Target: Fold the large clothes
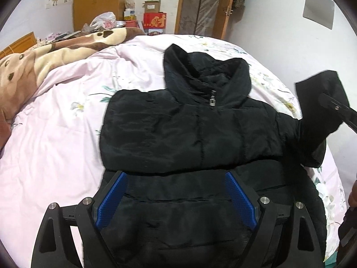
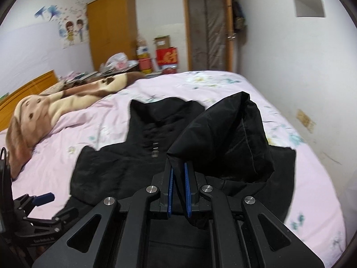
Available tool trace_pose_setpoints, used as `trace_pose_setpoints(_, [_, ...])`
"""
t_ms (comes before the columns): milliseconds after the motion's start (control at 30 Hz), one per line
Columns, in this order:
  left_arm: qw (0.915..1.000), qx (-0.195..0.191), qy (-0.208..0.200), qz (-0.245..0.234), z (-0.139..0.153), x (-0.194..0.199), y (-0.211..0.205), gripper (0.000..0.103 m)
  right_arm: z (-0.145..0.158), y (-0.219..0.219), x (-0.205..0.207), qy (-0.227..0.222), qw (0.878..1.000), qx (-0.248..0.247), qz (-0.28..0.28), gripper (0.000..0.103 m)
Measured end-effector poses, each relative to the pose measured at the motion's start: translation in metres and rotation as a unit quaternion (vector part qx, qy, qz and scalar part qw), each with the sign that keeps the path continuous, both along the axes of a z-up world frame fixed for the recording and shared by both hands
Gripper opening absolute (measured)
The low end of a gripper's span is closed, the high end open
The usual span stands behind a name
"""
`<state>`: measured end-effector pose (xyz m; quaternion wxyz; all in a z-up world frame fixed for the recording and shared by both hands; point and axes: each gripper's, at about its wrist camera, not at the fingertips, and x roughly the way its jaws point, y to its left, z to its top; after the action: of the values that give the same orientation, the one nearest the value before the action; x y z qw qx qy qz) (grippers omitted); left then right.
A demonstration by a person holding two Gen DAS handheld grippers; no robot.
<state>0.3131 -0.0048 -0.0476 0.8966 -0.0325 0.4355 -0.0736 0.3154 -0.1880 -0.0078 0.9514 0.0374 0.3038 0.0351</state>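
Black sleeve (image 2: 225, 134) pinched in right claw (image 2: 178, 167).

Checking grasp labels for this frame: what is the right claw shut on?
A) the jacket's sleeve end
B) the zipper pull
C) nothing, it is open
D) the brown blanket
A: in the right wrist view the right claw is closed on the black sleeve of the jacket, lifted off the bed, while the zipper pull lies untouched and the left claw stands open.
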Motion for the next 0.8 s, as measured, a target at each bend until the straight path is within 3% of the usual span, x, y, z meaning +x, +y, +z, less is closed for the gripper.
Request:
trace_pose_setpoints(233, [0.9993,-0.029,0.005,0.024,-0.005,0.005,0.035,0.089,-0.024,0.057,0.029,0.028,0.999,0.008,0.045,0.009])
trace_pose_setpoints(433, [0.9984,-0.049,0.01,0.025,-0.011,0.015,0.048,0.089,-0.05,0.068,0.049,0.068,0.996,0.012,0.051,0.009])
trace_pose_setpoints(500, [0.9982,-0.056,0.009,0.021,-0.011,0.019,0.046,0.089,-0.056,0.064,0.055,0.081,0.994,0.039,0.061,0.011])
trace_pose_setpoints(600, [0.9979,-0.063,0.008,0.01,-0.013,0.022,0.04,0.089,-0.05,0.056,0.05,0.064,0.992,0.063,0.084,0.025])
trace_pose_setpoints(667, [0.9975,-0.07,0.01,0.007,-0.015,0.024,0.036,0.089,-0.041,0.054,0.045,0.048,0.992,0.062,0.096,0.051])
trace_pose_setpoints(800, [0.9958,-0.088,0.023,-0.001,-0.019,0.029,0.027,0.089,-0.032,0.047,0.04,0.045,0.992,0.057,0.101,0.056])
